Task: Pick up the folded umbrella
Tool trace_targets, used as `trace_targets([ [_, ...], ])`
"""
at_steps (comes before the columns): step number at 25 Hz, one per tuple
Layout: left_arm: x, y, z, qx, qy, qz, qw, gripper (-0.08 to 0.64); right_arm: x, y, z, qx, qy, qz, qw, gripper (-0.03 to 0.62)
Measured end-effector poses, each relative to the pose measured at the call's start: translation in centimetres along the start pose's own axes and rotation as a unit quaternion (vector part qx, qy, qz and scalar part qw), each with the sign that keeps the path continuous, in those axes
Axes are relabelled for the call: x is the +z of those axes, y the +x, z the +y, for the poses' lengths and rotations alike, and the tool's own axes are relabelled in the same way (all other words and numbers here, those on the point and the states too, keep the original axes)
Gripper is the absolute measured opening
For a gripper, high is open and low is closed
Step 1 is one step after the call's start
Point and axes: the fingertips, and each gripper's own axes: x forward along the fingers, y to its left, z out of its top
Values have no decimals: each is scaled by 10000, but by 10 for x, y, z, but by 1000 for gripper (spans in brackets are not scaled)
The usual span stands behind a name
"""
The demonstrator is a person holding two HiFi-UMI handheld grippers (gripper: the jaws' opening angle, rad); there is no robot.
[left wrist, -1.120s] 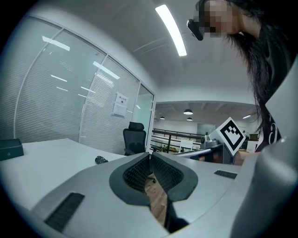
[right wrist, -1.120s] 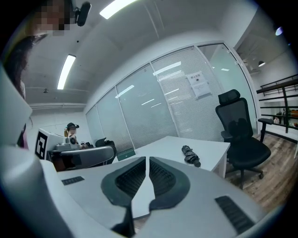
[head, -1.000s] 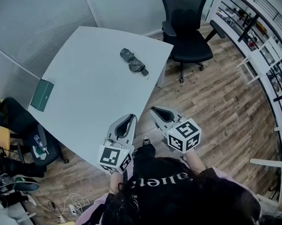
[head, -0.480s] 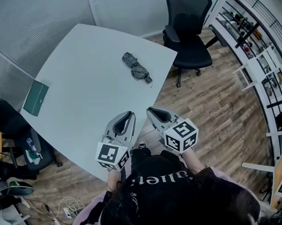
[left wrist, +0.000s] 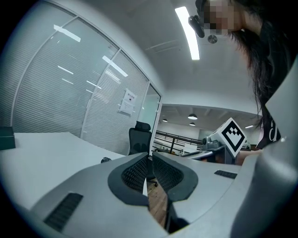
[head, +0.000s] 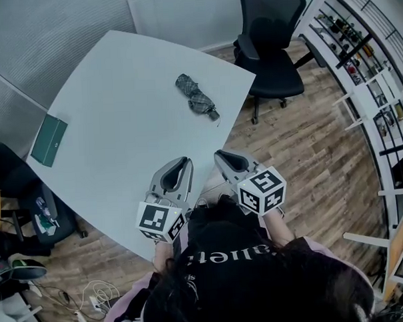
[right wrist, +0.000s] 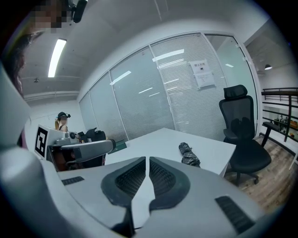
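umbrella: folded, lying flat on the far-right part of the table, close to its right edge. Nothing is touching it.
look: short rolled bundle of dark grey fabric with a faint check, rumpled rather than tightly wrapped. The black end cap is at the near-right tip. A thin strap may trail from that tip, too small to be sure.
long axis: runs far-left to near-right in the head view, diagonal to both grippers' pointing lines.
bearing from tongs: ahead of both and well apart. In the right gripper view it sits beyond the jaws and a bit to the right.
right gripper: jaws closed pad to pad with nothing between them. It is held just off the table's right edge, over the floor.
left gripper: jaws also together and empty. It is over the near part of the table, pointing roughly level.
nearer hand: the right one, by a small margin; the cap end points its way.
next move, my read: the right jaws must open first, then approach across the bundle, not along it, so the wrist has to turn to cut the diagonal.
risk: loose fabric may bunch or slide on the smooth top, and the right edge is close.
other stuff: green box at the far-left edge and black office chair beyond the right edge, both out of the way.
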Motion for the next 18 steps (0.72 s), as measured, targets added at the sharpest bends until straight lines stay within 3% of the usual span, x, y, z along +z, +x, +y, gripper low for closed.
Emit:
trace_targets([
  [6, -1, 12, 3, 92, -20, 66, 9999, 37, 3, 17, -11, 171, 1, 91, 9998, 35],
  [18, 13, 65, 33, 770, -61, 8, 9970, 37, 25, 72, -68, 653, -152, 406, 9969, 35],
])
